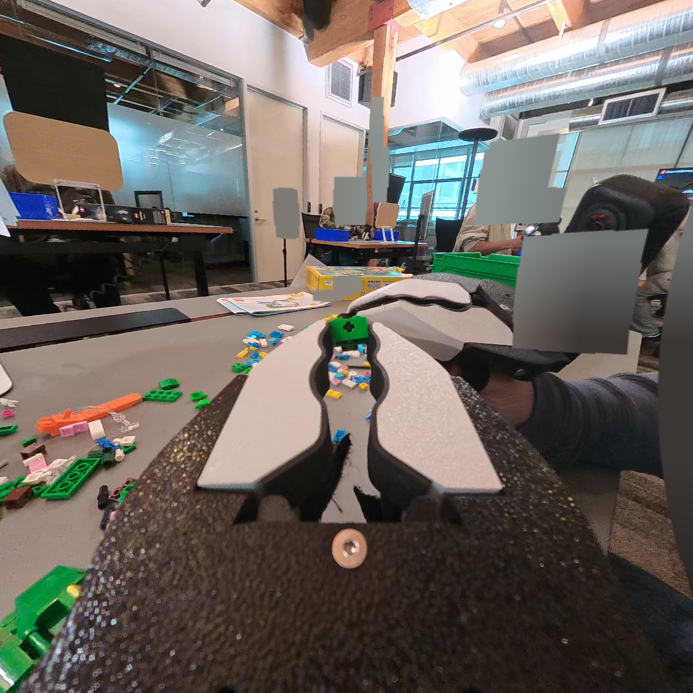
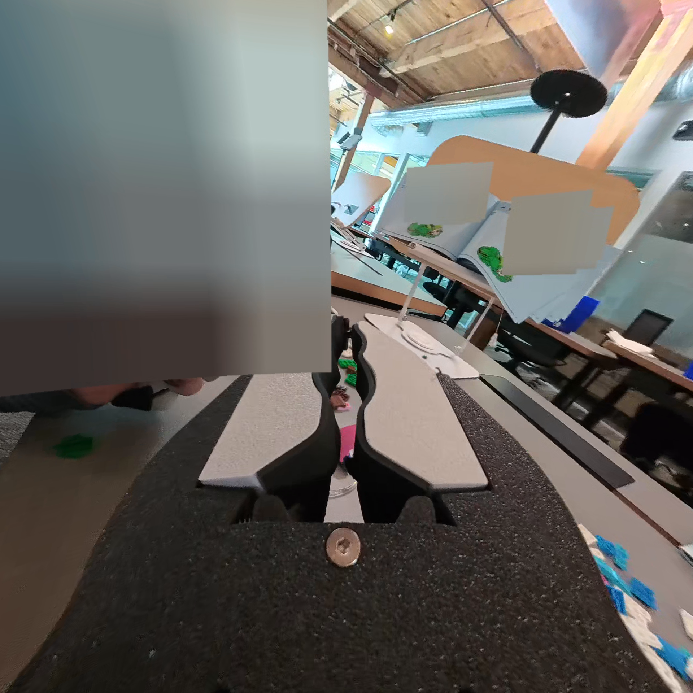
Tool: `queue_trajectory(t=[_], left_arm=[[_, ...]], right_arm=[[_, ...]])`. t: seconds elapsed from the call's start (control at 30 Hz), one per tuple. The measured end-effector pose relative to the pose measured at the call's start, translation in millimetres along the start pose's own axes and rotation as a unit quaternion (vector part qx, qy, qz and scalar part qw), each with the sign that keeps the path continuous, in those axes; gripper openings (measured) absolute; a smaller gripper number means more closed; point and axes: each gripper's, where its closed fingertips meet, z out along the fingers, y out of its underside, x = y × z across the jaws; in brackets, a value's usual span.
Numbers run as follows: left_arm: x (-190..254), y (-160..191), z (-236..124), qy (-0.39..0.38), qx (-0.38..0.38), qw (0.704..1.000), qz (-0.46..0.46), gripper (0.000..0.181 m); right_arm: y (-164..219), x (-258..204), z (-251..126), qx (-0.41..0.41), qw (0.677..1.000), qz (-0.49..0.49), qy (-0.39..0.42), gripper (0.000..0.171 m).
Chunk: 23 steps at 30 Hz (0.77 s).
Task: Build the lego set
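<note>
Dead centre of the left wrist view, the left gripper (image 1: 349, 335) is clamped on a small green brick (image 1: 348, 330) with a cross-shaped hole facing the camera, held up off the grey table (image 1: 112, 360). The right gripper (image 1: 378, 308) comes in from the right of the frame, tips right at the brick, its fingers nearly together; whether it's actually touching, I can't tell. Loose parts are scattered below: a blue, white and yellow pile (image 1: 347, 377) seen through the finger gap, green plates (image 1: 162, 394) and an orange piece (image 1: 88, 414) at mid-left. Yellow set box (image 1: 352, 279) and a booklet (image 1: 270, 303) sit further back.

Over in the right wrist view, a big blur patch covers the upper left, tips included, so I can't tell what the right gripper's jaws are doing from here. The open instruction book on a stand (image 2: 483, 243) is at upper right, blue pieces (image 2: 622, 577) at lower right.

My take: they're mating or regripping the brick mid-air. I'd keep the left squeeze steady, line up with that cross hole squarely, and push straight in. A sideways nudge could pop such a tiny part out of the tips.
</note>
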Motion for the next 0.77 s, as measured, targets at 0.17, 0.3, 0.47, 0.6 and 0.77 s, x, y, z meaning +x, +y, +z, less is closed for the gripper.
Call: queue_trajectory(t=[0.17,0.3,0.47,0.6,0.77], left_arm=[[-1,-1,-2,0.015,0.004,1.0,0.008,0.017],[-1,-2,-4,0.032,0.007,0.999,0.009,0.017],[2,-6,-7,0.053,0.021,0.998,0.013,0.017],[3,-7,-11,0.08,0.036,0.996,-0.012,0.017],[5,-10,-14,0.092,0.042,0.995,0.02,0.017]], right_arm=[[3,-2,0,0.008,0.992,0.118,-0.051,0.005],[3,-6,-2,0.019,0.975,0.197,-0.098,0.005],[-1,-10,-4,0.035,0.959,0.249,-0.132,0.007],[-19,-3,-15,0.101,0.932,0.308,-0.16,0.0],[-19,15,-20,0.109,0.941,0.293,-0.129,0.0]])
